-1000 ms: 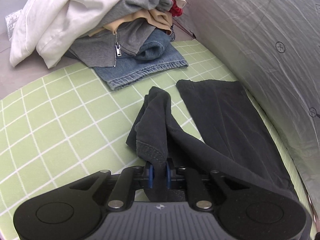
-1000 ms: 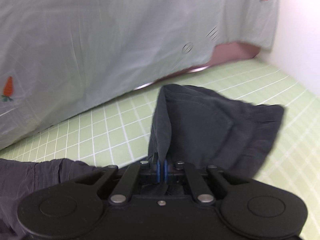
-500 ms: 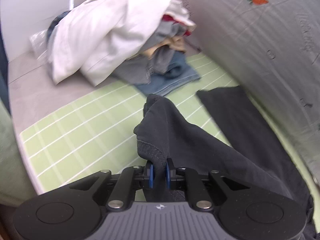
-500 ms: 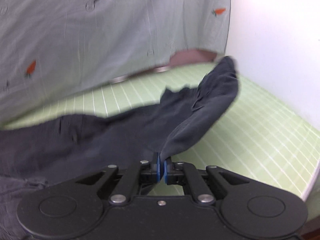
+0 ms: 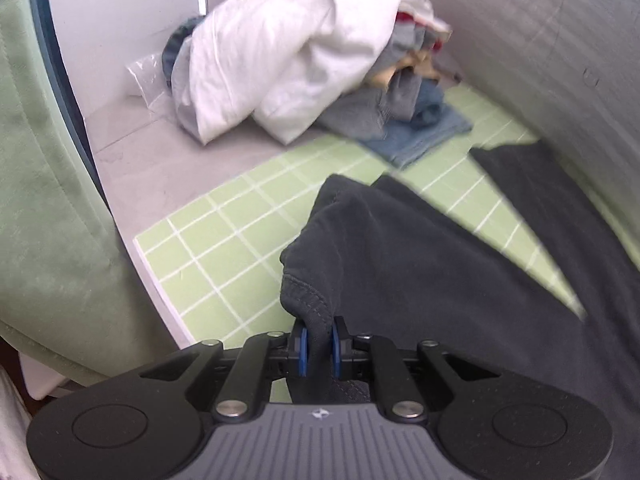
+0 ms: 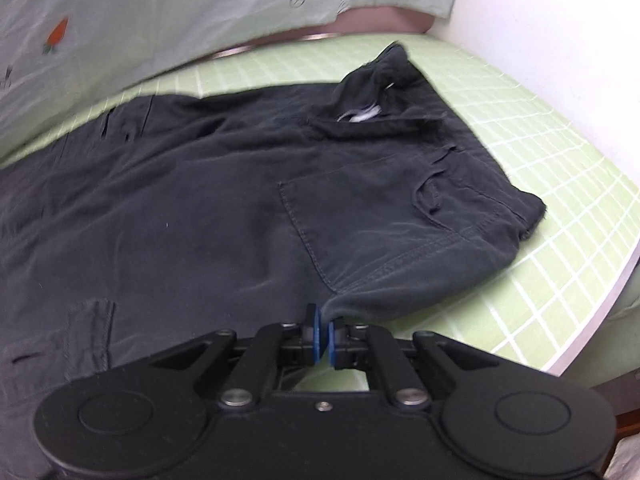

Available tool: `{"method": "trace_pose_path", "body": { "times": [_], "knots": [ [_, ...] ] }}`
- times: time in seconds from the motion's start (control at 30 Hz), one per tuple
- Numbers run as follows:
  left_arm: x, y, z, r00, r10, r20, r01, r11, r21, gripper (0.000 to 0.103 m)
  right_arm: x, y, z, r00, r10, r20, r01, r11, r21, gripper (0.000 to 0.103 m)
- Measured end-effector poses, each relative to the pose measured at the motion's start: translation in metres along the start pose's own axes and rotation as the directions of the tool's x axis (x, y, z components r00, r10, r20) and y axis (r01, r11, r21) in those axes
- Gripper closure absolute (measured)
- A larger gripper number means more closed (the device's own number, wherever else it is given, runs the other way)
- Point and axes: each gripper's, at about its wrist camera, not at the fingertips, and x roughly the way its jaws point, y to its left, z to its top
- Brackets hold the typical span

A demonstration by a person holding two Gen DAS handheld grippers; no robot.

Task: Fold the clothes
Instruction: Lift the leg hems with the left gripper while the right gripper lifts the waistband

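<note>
While the left gripper point(image 5: 318, 346) pinches a hem of the dark trousers point(image 6: 240, 200) and the right gripper point(image 6: 322, 338) nips the seat edge, the trousers lie spread on the green mat point(image 6: 560, 184), likely held at both ends for folding; no readable writing shows.

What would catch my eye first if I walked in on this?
Probably the dark trousers spread across the green checked mat, pinched at one spot by the right claw and at a hem by the left claw. Behind them, a jumbled clothes pile topped with white fabric sits at the mat's far end.
</note>
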Motion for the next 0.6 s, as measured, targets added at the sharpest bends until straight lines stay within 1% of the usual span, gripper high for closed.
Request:
{"method": "trace_pose_path", "body": {
  "times": [0.07,0.13,0.2,0.27,0.33,0.4,0.43,0.47,0.5,0.53,0.6],
  "knots": [
    [0.023,0.003,-0.007,0.998,0.024,-0.056,-0.024,1.000,0.009,0.089,0.004,0.002,0.000,1.000,0.002,-0.012,-0.002,1.000,-0.002,0.098],
    [0.024,0.001,-0.009,0.998,0.036,-0.042,-0.035,0.999,0.024,0.088,0.005,0.001,0.002,1.000,0.009,-0.014,-0.009,1.000,-0.002,0.097],
    [0.021,-0.003,-0.010,0.998,0.065,-0.012,-0.065,0.997,0.038,0.083,0.004,-0.003,0.005,1.000,0.025,-0.013,-0.025,1.000,0.019,0.096],
    [0.025,-0.003,-0.008,0.994,0.112,-0.005,-0.111,0.993,0.047,0.072,0.004,-0.007,0.006,0.999,0.038,-0.013,-0.037,0.999,0.040,0.094],
    [0.028,0.000,-0.006,0.991,0.135,-0.013,-0.134,0.990,0.036,0.066,0.003,-0.012,0.004,0.999,0.048,-0.014,-0.047,0.997,0.062,0.088],
    [0.024,0.000,-0.002,0.986,0.169,-0.001,-0.169,0.986,0.002,0.056,0.000,-0.018,0.003,0.998,0.060,-0.005,-0.059,0.994,0.090,0.084],
    [0.021,0.000,0.000,0.983,0.186,0.007,-0.186,0.983,-0.016,0.048,-0.003,-0.022,0.003,0.998,0.064,0.015,-0.065,0.992,0.112,0.081],
    [0.017,-0.001,0.002,0.979,0.202,0.020,-0.202,0.979,-0.038,0.037,-0.006,-0.027,0.004,0.997,0.067,0.038,-0.072,0.988,0.138,0.080],
    [0.013,-0.002,0.004,0.976,0.217,0.034,-0.215,0.975,-0.058,0.032,-0.008,-0.033,0.005,0.996,0.072,0.058,-0.081,0.984,0.161,0.079],
    [0.008,-0.005,0.005,0.975,0.216,0.048,-0.213,0.975,-0.064,0.027,-0.009,-0.038,0.005,0.994,0.079,0.071,-0.091,0.979,0.183,0.077],
    [-0.003,-0.017,0.005,0.977,0.197,0.079,-0.194,0.980,-0.045,0.023,-0.010,-0.049,0.005,0.991,0.099,0.089,-0.117,0.966,0.229,0.077]
  ]
}}
